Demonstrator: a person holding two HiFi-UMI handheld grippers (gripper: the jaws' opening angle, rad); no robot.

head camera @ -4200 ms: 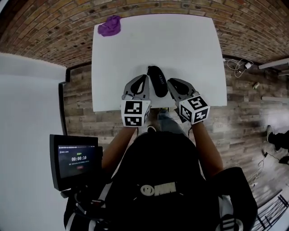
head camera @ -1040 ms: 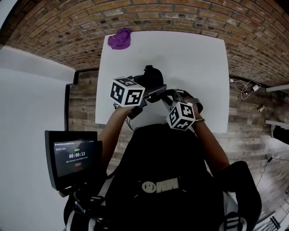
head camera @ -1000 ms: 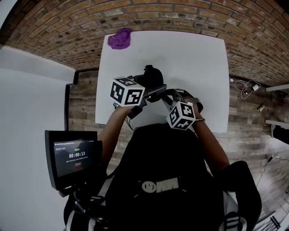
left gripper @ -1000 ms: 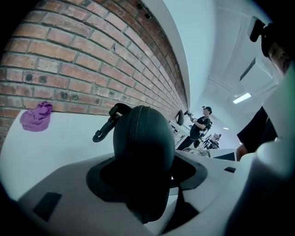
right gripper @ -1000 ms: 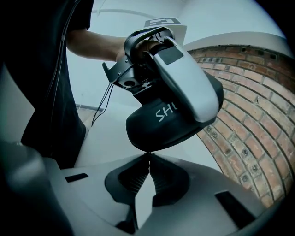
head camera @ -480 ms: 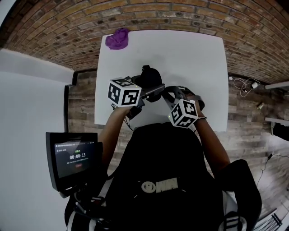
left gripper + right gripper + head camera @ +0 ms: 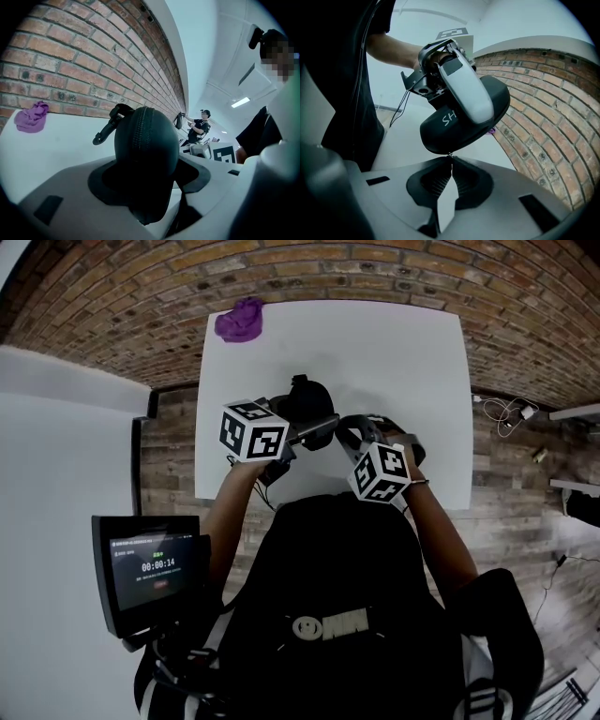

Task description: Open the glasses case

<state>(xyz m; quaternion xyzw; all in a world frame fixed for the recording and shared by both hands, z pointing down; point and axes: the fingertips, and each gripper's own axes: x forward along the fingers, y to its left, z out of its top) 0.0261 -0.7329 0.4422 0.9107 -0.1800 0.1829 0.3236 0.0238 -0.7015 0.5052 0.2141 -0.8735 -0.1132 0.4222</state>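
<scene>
Head view first: white worktop (image 7: 394, 352) pushed up against a brick wall (image 7: 375, 268), and the only loose thing on it is a crumpled purple cloth (image 7: 240, 320) in the far left corner, well apart from the action. Off the left edge, down by the person's side, there's a small screen (image 7: 150, 570) showing a timer. Some cables (image 7: 497, 409) lie on the wood floor past the right edge. The left gripper view also catches another person (image 7: 199, 125) standing way back along the wall.

The black glasses case (image 7: 305, 401) isn't lying on the worktop. It's held up over the near half, a bit toward the left edge. A black clip (image 7: 110, 126) hangs off its far end, and the zipper seam runs right down the middle in the left gripper view.

The left claw (image 7: 149, 187) is spread wide and clamped on the case, one pad on each broad side. In the right gripper view you can see one of its white fingers (image 7: 466, 91) laid across the face with the white lettering.

The right claw (image 7: 450, 160) is pressed fully together just under the case's lower edge. Its tips are pinching a tiny metal bit at the seam that looks like the zipper pull (image 7: 450, 153), though it's really small so I'm not 100% sure.
</scene>
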